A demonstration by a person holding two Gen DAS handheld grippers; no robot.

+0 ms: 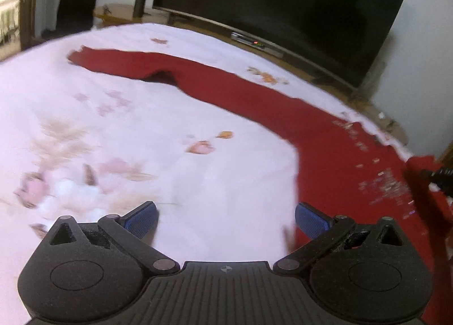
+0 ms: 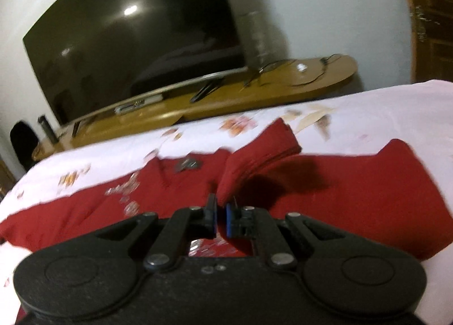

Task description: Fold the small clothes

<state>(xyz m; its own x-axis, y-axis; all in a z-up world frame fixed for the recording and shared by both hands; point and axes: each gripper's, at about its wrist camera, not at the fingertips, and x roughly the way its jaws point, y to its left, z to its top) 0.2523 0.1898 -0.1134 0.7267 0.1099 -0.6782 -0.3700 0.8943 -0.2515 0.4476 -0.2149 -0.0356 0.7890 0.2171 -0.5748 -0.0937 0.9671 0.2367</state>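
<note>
Right gripper (image 2: 221, 219) clamped on red shirt (image 2: 354, 183), probably a sleeve. Left gripper (image 1: 226, 220) wide apart, empty. Carry that fold across flat

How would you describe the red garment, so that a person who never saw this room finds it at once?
Start from the big dark television on the wooden stand; before it lies a white bedsheet printed with small flowers. The red garment is spread across that sheet. It is the only plain red thing there, with a shiny print on its front.
</note>
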